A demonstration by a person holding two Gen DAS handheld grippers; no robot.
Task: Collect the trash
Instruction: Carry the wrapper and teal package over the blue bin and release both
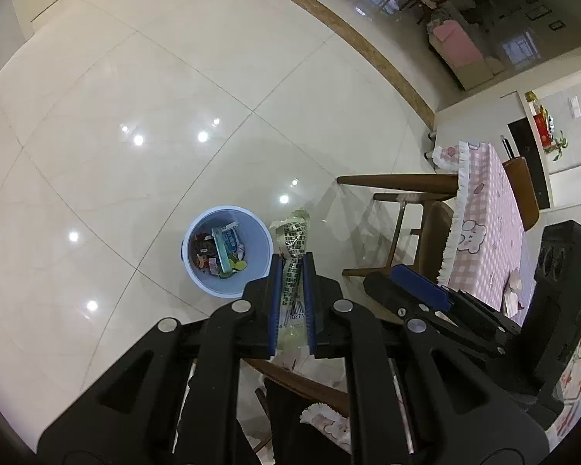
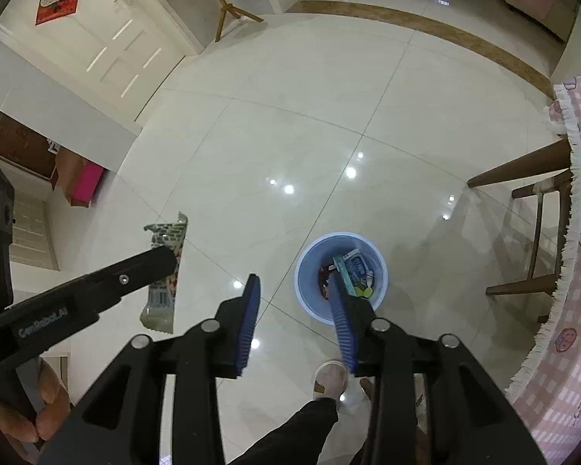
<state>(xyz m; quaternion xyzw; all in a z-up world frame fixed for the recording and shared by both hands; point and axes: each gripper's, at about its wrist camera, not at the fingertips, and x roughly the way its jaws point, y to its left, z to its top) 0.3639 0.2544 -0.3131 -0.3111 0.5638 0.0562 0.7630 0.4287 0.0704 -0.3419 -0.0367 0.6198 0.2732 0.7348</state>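
My left gripper (image 1: 292, 261) is shut on a long green-and-white snack wrapper (image 1: 293, 244) with a barcode, held in the air above the floor, just right of a light blue trash bin (image 1: 261, 232). The bin stands on the tiled floor and holds several wrappers. In the right wrist view the wrapper (image 2: 166, 271) hangs from the left gripper (image 2: 170, 259) at the left, apart from the bin (image 2: 304, 267). My right gripper (image 2: 294, 285) is open and empty, its right finger over the bin's near rim.
A table with a pink checked cloth (image 1: 488, 209) and wooden chairs (image 1: 406, 209) stands at the right; it also shows in the right wrist view (image 2: 577, 271). The person's slippered foot (image 2: 331, 379) is below the bin. Glossy white floor tiles (image 1: 155, 116) spread around.
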